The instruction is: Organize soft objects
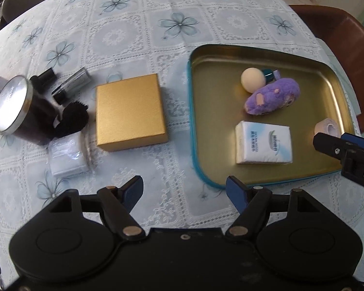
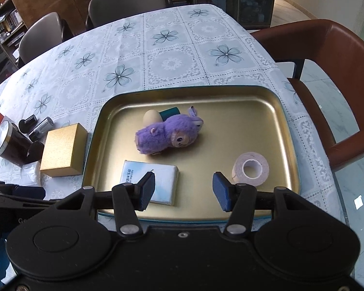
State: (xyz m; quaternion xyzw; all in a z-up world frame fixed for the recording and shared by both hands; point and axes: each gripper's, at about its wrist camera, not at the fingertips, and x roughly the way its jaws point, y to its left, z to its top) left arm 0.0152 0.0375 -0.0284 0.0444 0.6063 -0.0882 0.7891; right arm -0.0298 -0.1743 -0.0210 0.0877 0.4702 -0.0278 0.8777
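A gold tray with a teal rim (image 1: 194, 131) (image 2: 288, 131) holds a purple plush toy (image 1: 271, 95) (image 2: 167, 135), a beige sponge ball (image 1: 252, 80) (image 2: 151, 117), a tissue pack (image 1: 264, 141) (image 2: 165, 181) and a pink tape roll (image 1: 326, 127) (image 2: 251, 168). A white cotton pad pack (image 1: 66, 156) lies on the tablecloth left of the tray. My left gripper (image 1: 184, 191) is open and empty above the cloth near the tray's front left corner. My right gripper (image 2: 183, 190) is open and empty over the tray's near edge; it also shows in the left wrist view (image 1: 347, 150).
A gold box (image 1: 129, 115) (image 2: 63, 150) sits left of the tray. Further left stand a dark jar with a silver lid (image 1: 17, 111) (image 2: 8, 143), a black brush (image 1: 72, 118) and small bottles (image 1: 71, 86). A brown chair (image 2: 339, 72) is at the right, grey chairs (image 2: 126, 0) behind.
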